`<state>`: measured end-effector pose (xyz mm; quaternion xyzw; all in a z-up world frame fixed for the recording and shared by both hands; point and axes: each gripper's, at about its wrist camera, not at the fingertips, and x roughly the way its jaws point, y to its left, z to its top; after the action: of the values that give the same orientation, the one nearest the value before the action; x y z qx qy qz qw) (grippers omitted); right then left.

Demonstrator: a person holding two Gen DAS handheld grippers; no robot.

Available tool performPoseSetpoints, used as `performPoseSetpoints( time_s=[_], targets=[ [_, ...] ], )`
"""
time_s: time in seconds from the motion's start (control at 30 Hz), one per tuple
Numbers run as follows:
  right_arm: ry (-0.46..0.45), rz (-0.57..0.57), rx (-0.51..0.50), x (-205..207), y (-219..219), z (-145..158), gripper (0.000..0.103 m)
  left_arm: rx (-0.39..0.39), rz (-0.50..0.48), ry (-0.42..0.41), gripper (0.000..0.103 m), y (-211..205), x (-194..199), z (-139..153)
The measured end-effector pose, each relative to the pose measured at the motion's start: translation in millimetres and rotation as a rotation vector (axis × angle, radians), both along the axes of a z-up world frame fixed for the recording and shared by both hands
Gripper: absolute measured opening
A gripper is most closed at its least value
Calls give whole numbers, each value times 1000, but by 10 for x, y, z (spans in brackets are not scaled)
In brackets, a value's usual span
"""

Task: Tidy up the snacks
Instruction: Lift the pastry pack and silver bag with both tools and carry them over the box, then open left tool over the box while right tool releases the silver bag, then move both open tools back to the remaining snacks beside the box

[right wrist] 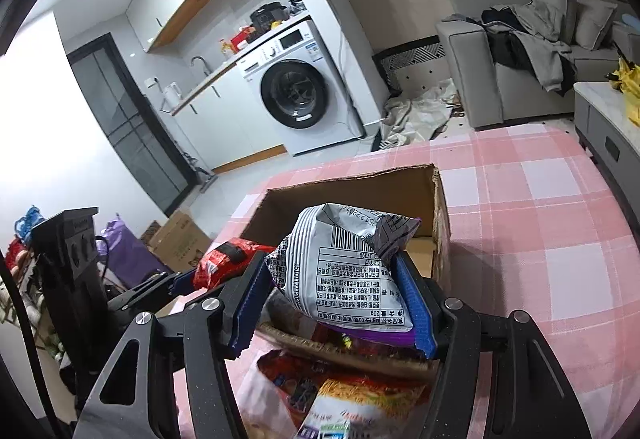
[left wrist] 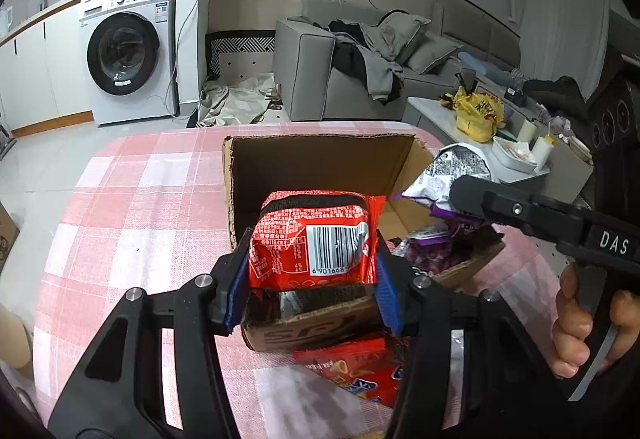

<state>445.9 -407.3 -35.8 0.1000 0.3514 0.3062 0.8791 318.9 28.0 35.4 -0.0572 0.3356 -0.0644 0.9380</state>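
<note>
Left tongs [left wrist: 312,275] clamp red packet [left wrist: 314,239]; right tongs [right wrist: 336,305] clamp purple packet [right wrist: 352,271] over box [left wrist: 320,163].

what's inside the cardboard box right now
Inside the cardboard box: purple snack packets at its right side and some bare floor. The held red packet and grey packet cover the rest.

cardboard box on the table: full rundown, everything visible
The cardboard box is brown corrugated, open-topped, with ragged torn rims and black print on its near wall. It sits on the pink checked tablecloth. Purple packets lie inside. The left gripper holds a red packet above it, and more snack packets lie by its near wall.
</note>
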Motion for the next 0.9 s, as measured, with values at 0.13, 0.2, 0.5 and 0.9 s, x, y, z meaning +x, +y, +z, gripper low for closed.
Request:
performPoseSetpoints(
  time_s=[0.13,0.2,0.5,0.9],
  targets=[
    [10,1,-6,51,53,-30,64,1,2,18,50,9,88,-73],
    [7,-8,-18,64,70,-36,64,4,1,30,50,-9,130,-104],
    [-64,-17,-46,-96,-7,99,93,-33,-3,43,69,-60,152,-95],
    [-22,-73,-93,-385,-369,96,103,-19,19,8,102,39,-401,83]
  ],
)
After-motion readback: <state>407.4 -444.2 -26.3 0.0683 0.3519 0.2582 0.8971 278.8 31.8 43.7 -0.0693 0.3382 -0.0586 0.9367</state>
